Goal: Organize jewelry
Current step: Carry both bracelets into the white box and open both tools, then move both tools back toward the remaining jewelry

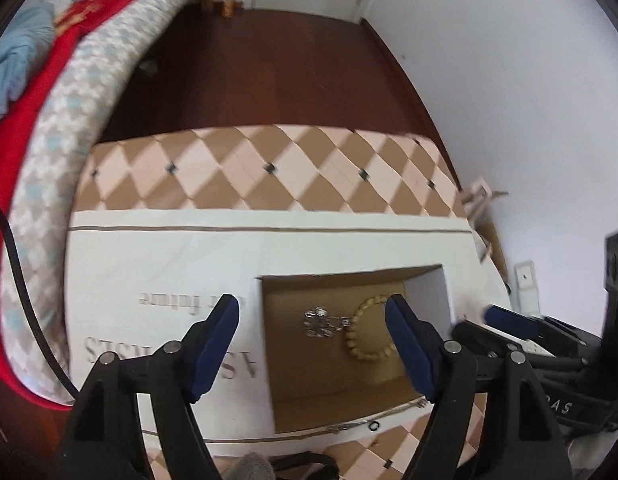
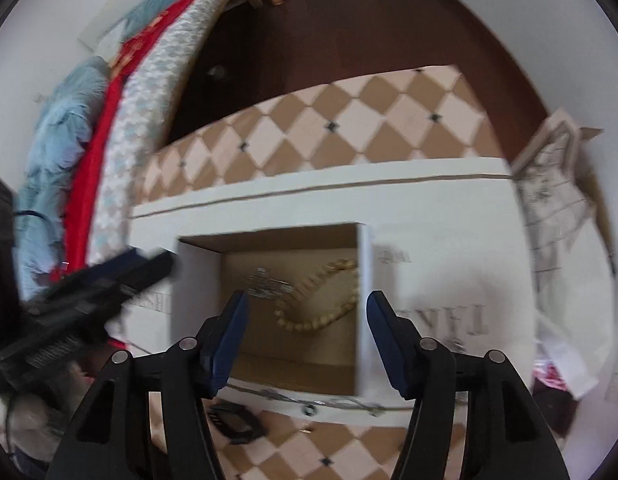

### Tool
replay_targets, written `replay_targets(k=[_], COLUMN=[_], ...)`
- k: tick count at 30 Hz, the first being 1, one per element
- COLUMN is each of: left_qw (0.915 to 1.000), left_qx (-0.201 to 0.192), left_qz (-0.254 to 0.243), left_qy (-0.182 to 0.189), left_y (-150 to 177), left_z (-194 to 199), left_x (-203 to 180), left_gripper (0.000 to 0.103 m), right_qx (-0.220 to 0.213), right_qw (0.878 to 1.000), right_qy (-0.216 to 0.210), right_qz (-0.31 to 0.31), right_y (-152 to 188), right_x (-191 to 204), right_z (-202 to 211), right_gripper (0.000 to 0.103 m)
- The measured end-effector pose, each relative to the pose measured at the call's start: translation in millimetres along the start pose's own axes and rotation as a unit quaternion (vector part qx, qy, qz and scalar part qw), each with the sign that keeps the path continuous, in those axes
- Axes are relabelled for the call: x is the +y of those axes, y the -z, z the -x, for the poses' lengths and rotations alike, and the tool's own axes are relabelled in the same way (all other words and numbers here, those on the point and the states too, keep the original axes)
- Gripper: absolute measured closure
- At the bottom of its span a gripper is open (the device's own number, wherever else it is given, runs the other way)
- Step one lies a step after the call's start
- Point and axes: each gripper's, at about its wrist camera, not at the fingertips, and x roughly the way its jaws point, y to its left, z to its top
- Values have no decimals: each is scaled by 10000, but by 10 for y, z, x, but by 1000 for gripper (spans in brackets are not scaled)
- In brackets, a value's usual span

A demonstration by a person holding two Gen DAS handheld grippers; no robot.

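Note:
A white cardboard box with a rectangular cut-out lies on a checkered tabletop. Inside the brown compartment lie a cream bead bracelet and a silver jewelled piece. My left gripper is open and empty, hovering over the compartment's left side. In the right wrist view the box, the bead bracelet and the silver piece show too. My right gripper is open and empty above the compartment. A thin chain lies along the box's near edge.
A black watch lies on the checkered top in front of the box. A bed with red and patterned covers stands at the left. Dark wooden floor lies beyond. Crumpled packaging sits at the right.

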Motion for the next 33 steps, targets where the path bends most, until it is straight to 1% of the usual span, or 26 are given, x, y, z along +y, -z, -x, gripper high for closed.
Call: replay_targets(k=[1, 2, 3, 4, 5, 6, 8, 11, 16, 18, 23, 26, 31, 33], left_qw=[9998, 9990, 9980, 9971, 9960, 9948, 9921, 9898, 9888, 9890, 9874, 9874, 9840, 9830], left_qx=[-84, -173, -260, -339, -428, -500, -659, -772, -738, -750, -906, -983, -1185, -1294], left_qz=[-16, -36, -52, -55, -61, -79, -179, -281, -286, -257, -225, -234, -314, -325], left_qy=[-206, -409, -568, -672, -783, -884, -1052, -1161, -1267, -1245, -1275, -1219, -1290, -1260], left_y=[20, 52, 93, 142, 206, 239, 368, 518, 655, 702, 820, 893, 1026, 1084], left_z=[24, 45, 69, 99, 116, 120, 158, 148, 168, 208, 377, 492, 709, 825], left_x=[6, 15, 24, 42, 50, 60, 52, 5, -14, -10, -20, -44, -110, -138], left_gripper=[19, 8, 3, 1, 1, 1, 1, 1, 0, 0, 1, 1, 1, 1], right_qx=[-28, -68, -140, -174, -184, -178, -172, -173, -292, -341, -568, -790, -1090, -1213], right_qw=[9998, 9988, 9966, 9951, 9923, 9907, 9893, 9880, 9881, 9882, 9877, 9859, 9831, 9818], right_qy=[184, 466, 763, 917, 1157, 1275, 1370, 1443, 1427, 1417, 1371, 1380, 1363, 1352], right_qz=[78, 153, 270, 336, 396, 435, 473, 522, 496, 481, 484, 519, 549, 558], right_y=[33, 73, 130, 171, 230, 272, 382, 517, 681, 727, 827, 889, 983, 1034], right_x=[4, 10, 30, 39, 51, 54, 60, 80, 123, 145, 212, 264, 348, 380], right_z=[23, 37, 53, 53, 33, 20, -27, -79, -37, 6, 210, 386, 675, 792], right_gripper=[30, 20, 11, 7, 1, 0, 0, 0, 0, 0, 0, 0, 0, 0])
